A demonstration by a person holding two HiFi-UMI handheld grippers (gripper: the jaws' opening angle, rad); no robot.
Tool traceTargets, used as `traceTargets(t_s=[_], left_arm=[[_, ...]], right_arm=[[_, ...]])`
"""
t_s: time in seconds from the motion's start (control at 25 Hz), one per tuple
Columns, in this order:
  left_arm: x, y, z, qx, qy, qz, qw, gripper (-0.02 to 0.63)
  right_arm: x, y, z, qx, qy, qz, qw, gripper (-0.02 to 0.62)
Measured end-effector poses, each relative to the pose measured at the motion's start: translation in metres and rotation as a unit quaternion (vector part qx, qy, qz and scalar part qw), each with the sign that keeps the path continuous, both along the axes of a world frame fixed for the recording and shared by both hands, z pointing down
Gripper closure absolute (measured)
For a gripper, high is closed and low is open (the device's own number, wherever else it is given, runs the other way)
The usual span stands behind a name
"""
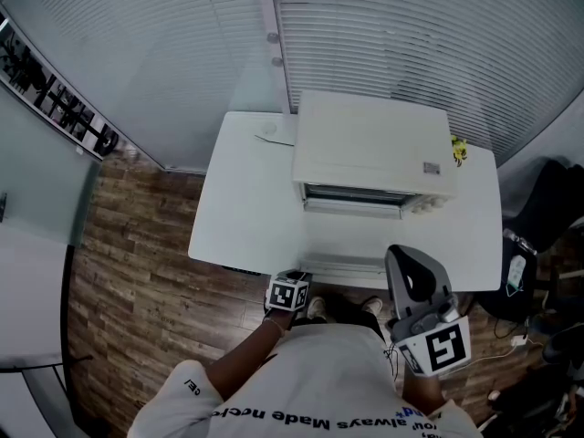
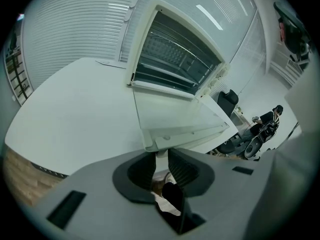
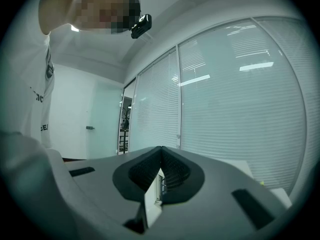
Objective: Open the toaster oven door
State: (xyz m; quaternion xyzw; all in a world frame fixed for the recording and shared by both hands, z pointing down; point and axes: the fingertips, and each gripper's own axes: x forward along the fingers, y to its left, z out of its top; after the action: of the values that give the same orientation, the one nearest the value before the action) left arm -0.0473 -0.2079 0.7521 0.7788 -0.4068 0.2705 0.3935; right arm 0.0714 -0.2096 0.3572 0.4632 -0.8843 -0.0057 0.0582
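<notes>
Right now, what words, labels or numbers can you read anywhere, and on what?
"always Made": print on the person's white shirt, flipped; the rest unreadable.
Small grey sticker on the white box-shaped toaster oven: too small to read.
Black-and-white marker cubes: patterns, no words.

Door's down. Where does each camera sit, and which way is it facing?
Head view: on the head, looking steeply down at the table, the toaster oven and its door, open; shows shirt, left gripper, right gripper.
Left gripper view: low at the table's front edge, facing the door and oven cavity; own jaws slightly apart, empty.
Right gripper view: tilted up at the blinds; own jaws closed; shirt at left.
Shared: head and left gripper views both show the door.
</notes>
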Motion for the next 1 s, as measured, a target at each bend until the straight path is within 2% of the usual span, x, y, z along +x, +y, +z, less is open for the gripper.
traceTargets(t_s=[0.64,1.0], left_arm=[[-0.001,0.003,0.015,-0.013,-0.016,0.002,0.9998,0.514],[-0.001,0.012,0.007,-0.012,-0.006,-0.006,0.9999,0.514]], right_arm=[[0.009,-0.001,0.000,-0.002,0.000,0.007,1.000,0.588],[0.013,0.002,0.004,-0.005,0.000,0.013,1.000,0.588]])
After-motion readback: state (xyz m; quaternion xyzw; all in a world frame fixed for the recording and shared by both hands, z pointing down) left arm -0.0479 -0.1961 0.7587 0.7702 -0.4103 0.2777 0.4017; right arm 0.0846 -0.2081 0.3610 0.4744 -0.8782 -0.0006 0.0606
